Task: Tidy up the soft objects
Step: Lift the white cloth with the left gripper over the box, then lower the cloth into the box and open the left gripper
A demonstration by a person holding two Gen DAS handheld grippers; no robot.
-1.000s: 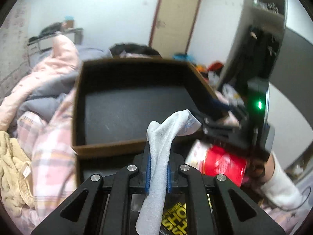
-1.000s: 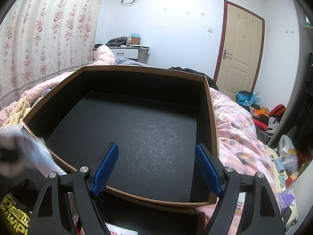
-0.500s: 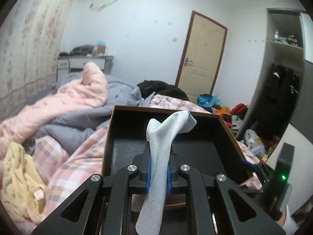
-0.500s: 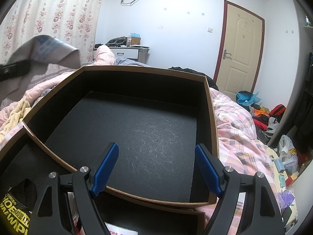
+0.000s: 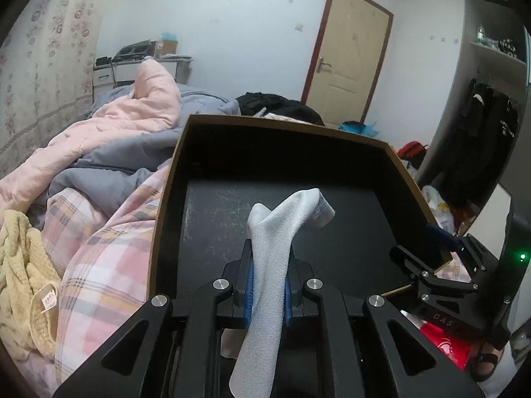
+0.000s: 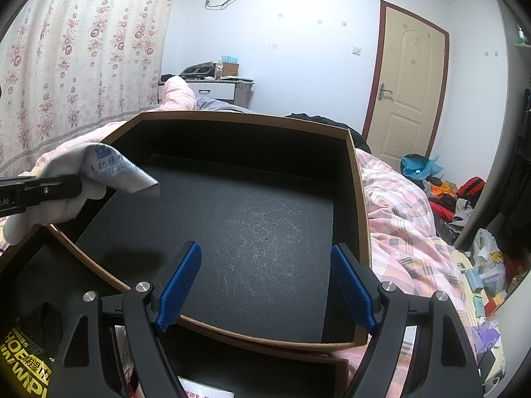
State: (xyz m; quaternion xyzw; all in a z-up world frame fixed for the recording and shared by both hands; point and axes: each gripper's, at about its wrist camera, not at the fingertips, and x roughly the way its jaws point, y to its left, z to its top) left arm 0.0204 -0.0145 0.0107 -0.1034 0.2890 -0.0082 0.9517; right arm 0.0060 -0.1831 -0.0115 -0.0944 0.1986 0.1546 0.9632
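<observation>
Your left gripper [image 5: 268,293] is clenched on a white sock [image 5: 270,258], held at mid-length above the left part of the open black box [image 5: 411,179] that sits on the checked bedcover [image 5: 109,248]; the box holds nothing visible. The sock looks light and limp: its cuff flops forward past the pads and its toe hangs below them, so expect it to fold wherever it lands. A pinch at mid-length, as here, keeps both ends short. Your right gripper [image 6: 265,290] hovers over the box's near edge with jaws spread, holding nothing.
</observation>
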